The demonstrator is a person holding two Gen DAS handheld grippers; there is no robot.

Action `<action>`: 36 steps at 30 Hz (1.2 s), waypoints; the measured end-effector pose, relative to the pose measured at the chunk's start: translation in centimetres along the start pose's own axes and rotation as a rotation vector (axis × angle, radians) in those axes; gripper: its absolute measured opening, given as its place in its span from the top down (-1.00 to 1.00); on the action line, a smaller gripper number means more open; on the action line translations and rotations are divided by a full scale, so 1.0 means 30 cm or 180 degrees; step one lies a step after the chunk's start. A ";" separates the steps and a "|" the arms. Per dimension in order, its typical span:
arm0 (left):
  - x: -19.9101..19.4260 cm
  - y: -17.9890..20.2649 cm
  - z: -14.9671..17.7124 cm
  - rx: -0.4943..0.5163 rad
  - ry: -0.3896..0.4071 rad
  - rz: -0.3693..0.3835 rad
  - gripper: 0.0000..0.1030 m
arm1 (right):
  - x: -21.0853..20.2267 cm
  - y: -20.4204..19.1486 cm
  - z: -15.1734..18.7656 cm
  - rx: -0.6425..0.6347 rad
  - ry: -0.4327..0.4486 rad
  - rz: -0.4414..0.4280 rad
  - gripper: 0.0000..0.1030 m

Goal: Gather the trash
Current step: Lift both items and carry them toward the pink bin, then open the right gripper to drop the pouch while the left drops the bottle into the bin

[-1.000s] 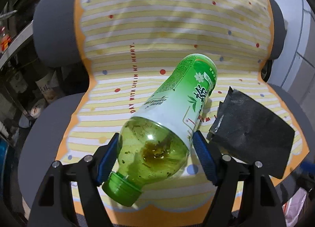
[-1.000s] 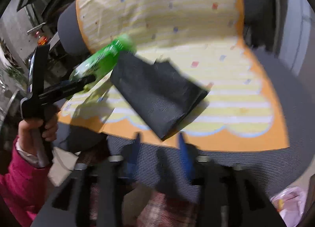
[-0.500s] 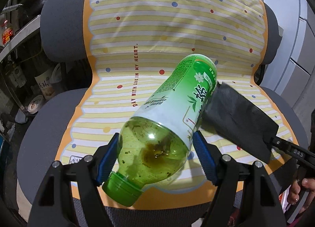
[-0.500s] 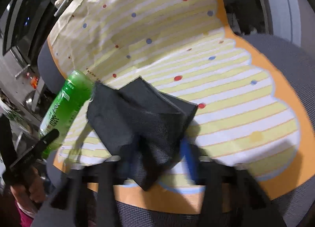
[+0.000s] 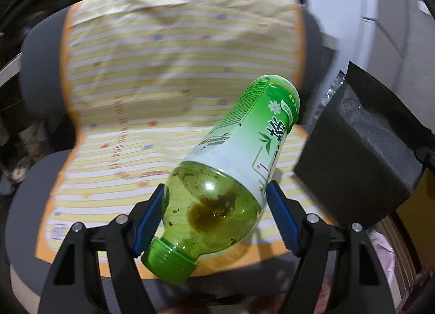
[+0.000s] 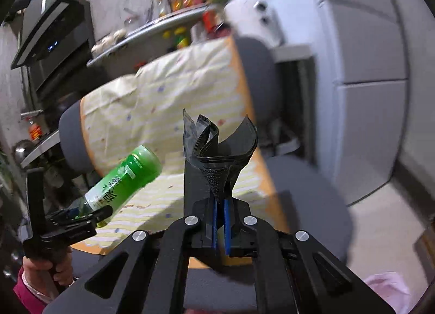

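My left gripper (image 5: 214, 218) is shut on a green tea bottle (image 5: 233, 175) with brown dregs, holding it by the neck end, cap toward me, above the chair seat. It also shows in the right wrist view (image 6: 122, 178), with the left gripper (image 6: 81, 218) at lower left. My right gripper (image 6: 220, 221) is shut on a black plastic pouch (image 6: 214, 150) that stands up crumpled between the blue pads. The pouch also shows in the left wrist view (image 5: 364, 156), lifted at right.
A grey office chair (image 5: 32, 191) carries a yellow striped cushion cover (image 5: 174, 69). A cluttered shelf (image 6: 152, 25) with bottles stands behind the chair. White cabinets (image 6: 367, 55) are at right. A pink bag (image 6: 388, 292) lies on the floor at lower right.
My right gripper closed on the black pouch and lifted it off the seat. Both grippers pulled back and up from the chair. The bottle stays held in the left gripper.
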State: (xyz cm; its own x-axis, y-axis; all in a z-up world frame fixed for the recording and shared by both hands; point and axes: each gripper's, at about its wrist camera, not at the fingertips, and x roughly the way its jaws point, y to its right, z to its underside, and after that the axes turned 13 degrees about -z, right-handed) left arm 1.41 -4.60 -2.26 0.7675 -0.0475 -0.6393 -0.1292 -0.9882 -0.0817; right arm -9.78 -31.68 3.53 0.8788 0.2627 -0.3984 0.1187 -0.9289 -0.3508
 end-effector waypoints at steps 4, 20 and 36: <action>-0.072 0.196 0.020 0.0210 0.0086 0.0362 -0.40 | -0.178 0.080 0.010 0.0075 0.0117 0.0283 0.92; -0.208 0.696 0.161 0.0924 0.0129 0.1127 -0.40 | -0.580 0.367 0.264 0.0530 0.0088 0.1736 0.91; -0.163 0.753 0.223 0.1132 -0.0032 0.1147 -0.40 | -0.537 0.430 0.365 0.0676 -0.0092 0.1723 0.24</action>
State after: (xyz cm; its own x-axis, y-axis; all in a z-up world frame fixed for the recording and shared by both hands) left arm -9.46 -25.73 -6.09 0.6289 -0.3734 -0.6820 -0.5920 -0.7985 -0.1088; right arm -27.46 -45.04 -3.84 0.7752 -0.2252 -0.5903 -0.4419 -0.8610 -0.2519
